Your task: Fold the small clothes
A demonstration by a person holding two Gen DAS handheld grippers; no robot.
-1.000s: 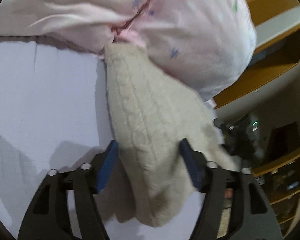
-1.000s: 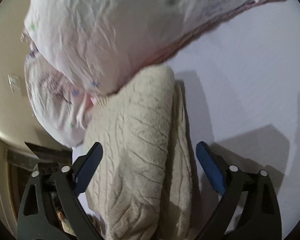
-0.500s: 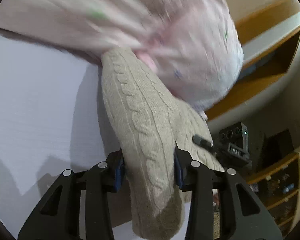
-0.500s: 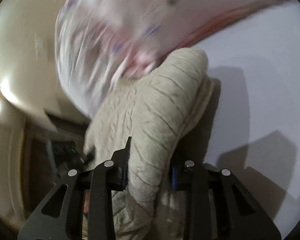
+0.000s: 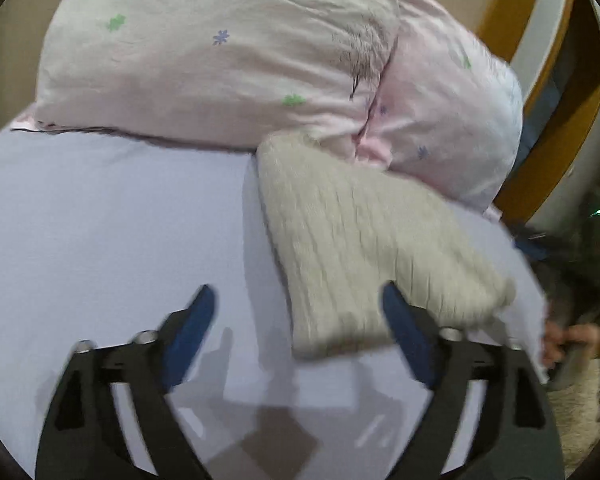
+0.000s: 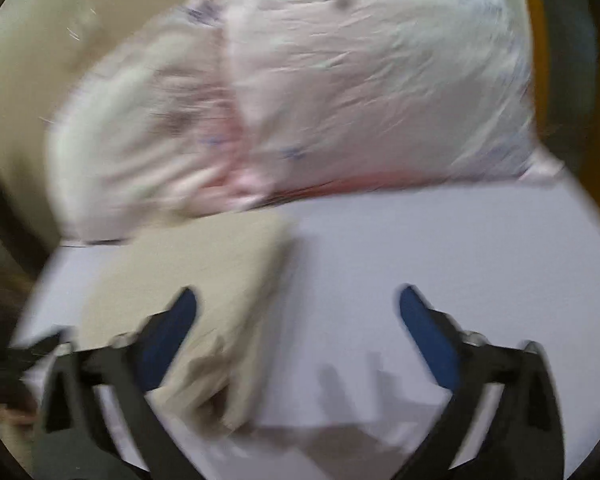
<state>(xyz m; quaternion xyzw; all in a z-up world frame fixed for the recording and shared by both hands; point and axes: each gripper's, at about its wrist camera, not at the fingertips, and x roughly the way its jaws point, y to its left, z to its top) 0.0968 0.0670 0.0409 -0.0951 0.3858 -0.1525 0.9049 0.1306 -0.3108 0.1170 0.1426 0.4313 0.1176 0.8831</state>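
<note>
A folded cream cable-knit sweater [image 5: 364, 248] lies on the pale lilac bed sheet [image 5: 112, 232], its far end against the pink pillows. My left gripper [image 5: 300, 328] is open and empty, just in front of the sweater's near edge. In the right wrist view the sweater [image 6: 204, 292] lies blurred at the lower left. My right gripper [image 6: 296, 320] is open and empty over the sheet [image 6: 440, 248], its left finger [image 6: 168, 336] in front of the sweater.
Two pink flowered pillows [image 5: 228, 60] lie across the head of the bed; they also show in the right wrist view [image 6: 340, 88]. A wooden shelf unit [image 5: 560, 92] stands past the bed's right edge. A hand [image 5: 568, 340] shows at the right.
Both grippers were shut on the sweater half a second ago. Both have let go, opened wide and pulled back. The sweater now lies flat on the sheet.
</note>
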